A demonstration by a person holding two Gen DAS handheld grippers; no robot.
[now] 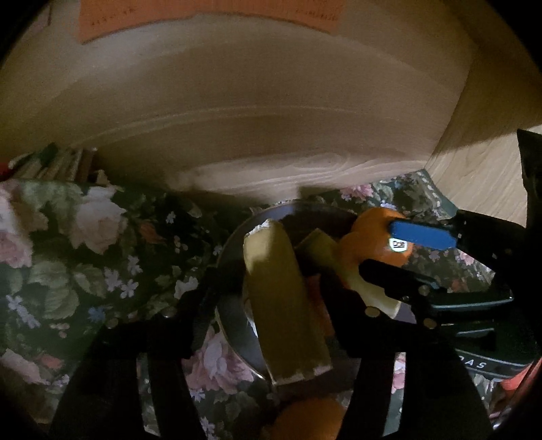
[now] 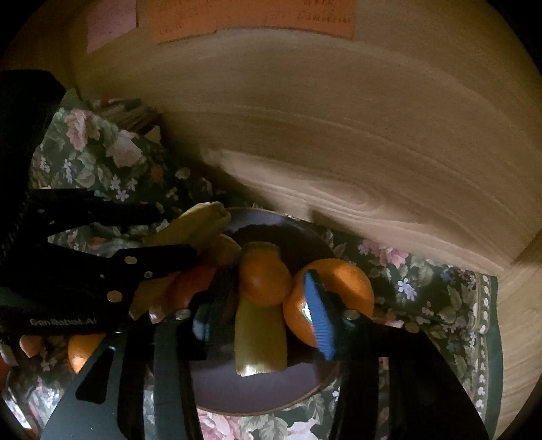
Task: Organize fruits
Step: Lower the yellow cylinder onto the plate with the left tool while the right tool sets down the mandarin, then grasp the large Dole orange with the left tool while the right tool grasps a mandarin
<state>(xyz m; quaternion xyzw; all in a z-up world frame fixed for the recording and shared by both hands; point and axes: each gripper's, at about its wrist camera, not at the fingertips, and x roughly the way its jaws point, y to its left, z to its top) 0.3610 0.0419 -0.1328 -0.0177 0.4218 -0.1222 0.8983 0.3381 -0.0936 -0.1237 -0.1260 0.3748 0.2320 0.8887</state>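
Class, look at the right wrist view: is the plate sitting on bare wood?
No, the plate rests on a dark floral tablecloth, whose pattern shows around its rim.

- A home setting is suggested by a dark floral tablecloth spread over the table.
- A wood-grain panel is seen rising behind it, with orange paper notes stuck on.
- Bananas and oranges are gathered on a plate under dim indoor light.
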